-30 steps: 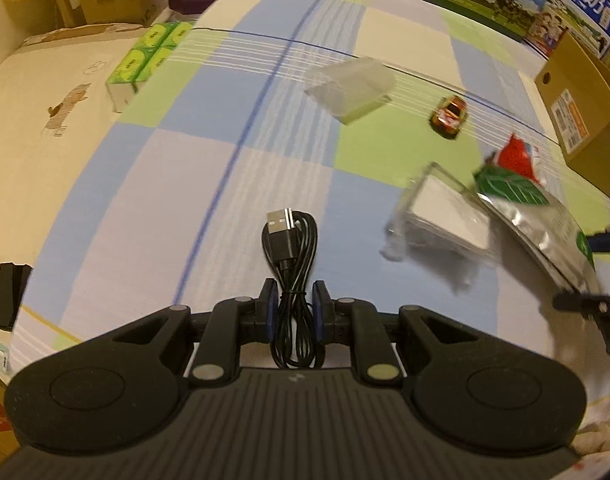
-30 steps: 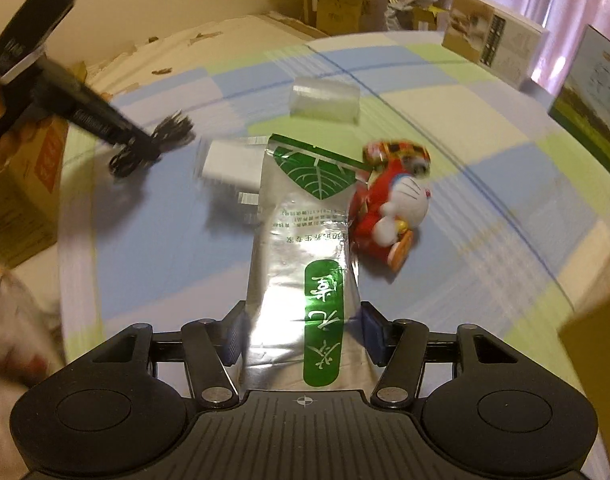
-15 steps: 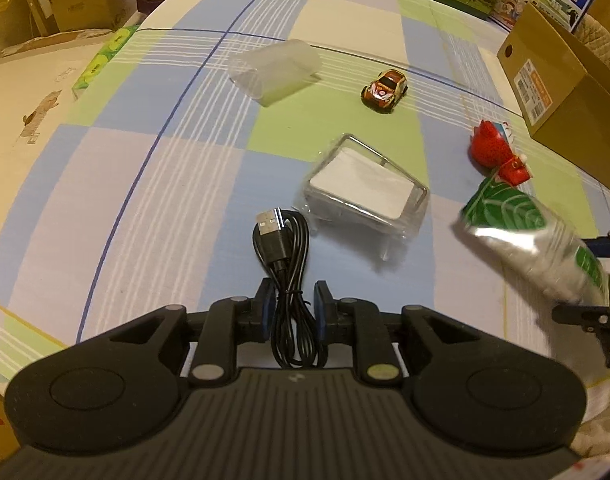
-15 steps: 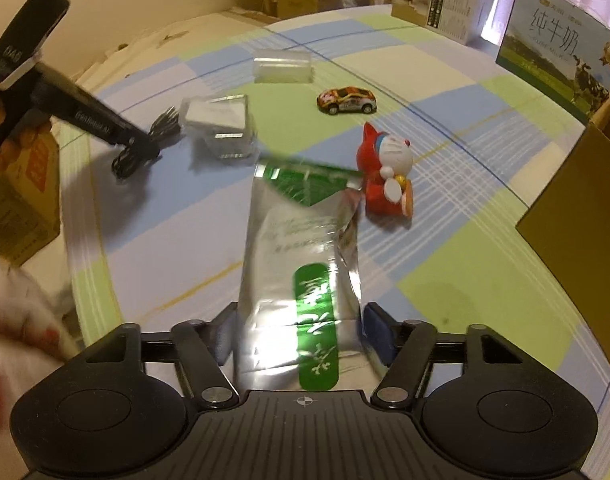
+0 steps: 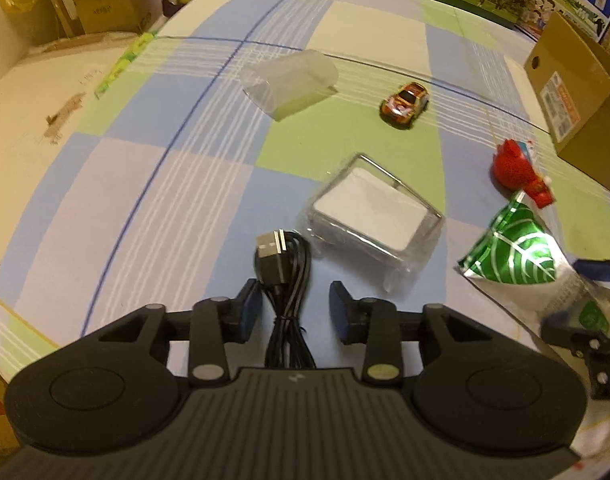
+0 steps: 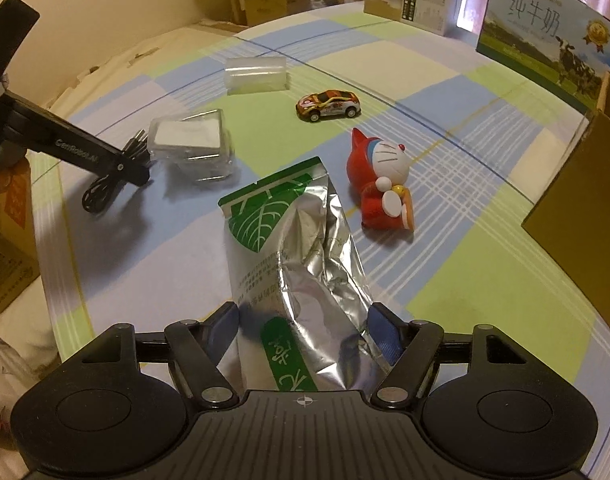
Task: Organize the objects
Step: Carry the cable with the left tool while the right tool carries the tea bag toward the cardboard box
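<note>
A coiled black USB cable lies on the checked cloth between the spread fingers of my left gripper, which is open. In the right wrist view the cable sits under that gripper. My right gripper is shut on a crumpled silver and green foil pouch. The left wrist view shows the pouch at the right edge. A clear packet with a white block lies just beyond the cable. Farther off are a red cat figure and an orange toy car.
A clear plastic box lies on its side at the far middle of the cloth. A brown cardboard box stands at the right. Printed milk cartons line the far edge, and more cardboard boxes stand at the far left.
My left gripper's fingers have spread apart and let go of the cable, which now rests on the cloth. The right gripper has carried the pouch toward the near right, and it looks more crumpled.
</note>
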`<state>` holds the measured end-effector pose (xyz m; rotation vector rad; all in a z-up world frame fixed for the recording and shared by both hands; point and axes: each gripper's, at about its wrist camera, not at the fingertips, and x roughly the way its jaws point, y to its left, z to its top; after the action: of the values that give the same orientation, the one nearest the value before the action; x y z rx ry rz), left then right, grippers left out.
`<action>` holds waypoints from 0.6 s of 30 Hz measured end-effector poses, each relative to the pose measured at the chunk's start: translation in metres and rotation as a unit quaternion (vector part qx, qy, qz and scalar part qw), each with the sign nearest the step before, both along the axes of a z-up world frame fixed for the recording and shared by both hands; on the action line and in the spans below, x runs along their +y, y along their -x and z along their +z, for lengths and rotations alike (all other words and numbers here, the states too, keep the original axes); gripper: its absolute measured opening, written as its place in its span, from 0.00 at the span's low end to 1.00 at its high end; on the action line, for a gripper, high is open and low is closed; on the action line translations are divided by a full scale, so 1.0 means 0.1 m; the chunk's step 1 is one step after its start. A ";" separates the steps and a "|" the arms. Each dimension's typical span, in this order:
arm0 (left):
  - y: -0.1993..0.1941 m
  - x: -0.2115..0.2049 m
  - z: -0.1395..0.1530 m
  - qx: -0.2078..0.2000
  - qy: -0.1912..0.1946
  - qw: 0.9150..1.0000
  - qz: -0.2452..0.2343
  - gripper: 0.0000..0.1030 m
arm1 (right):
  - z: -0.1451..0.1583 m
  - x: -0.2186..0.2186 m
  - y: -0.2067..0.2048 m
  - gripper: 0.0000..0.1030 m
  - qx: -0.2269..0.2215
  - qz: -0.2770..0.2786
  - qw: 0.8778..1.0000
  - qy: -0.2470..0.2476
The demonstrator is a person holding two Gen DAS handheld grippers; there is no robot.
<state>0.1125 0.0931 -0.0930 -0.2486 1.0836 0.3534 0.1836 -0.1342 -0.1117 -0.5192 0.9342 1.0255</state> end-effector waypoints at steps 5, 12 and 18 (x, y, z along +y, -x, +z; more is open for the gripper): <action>0.05 0.04 0.01 -0.005 0.003 1.000 0.008 0.16 | 0.01 -0.05 0.04 0.51 0.003 -0.006 1.000 -0.011; 0.15 0.03 0.08 -0.011 0.009 1.000 0.008 0.16 | 0.11 -0.08 0.07 0.37 0.005 -0.001 0.999 -0.034; 0.23 0.00 0.28 -0.033 0.004 0.999 0.004 0.12 | 0.27 -0.10 0.11 0.36 0.003 0.004 0.998 -0.064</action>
<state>0.0890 0.0936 -0.0647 -0.2700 1.0203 0.3454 0.1730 -0.1445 -0.0843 -0.4142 0.8667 1.0876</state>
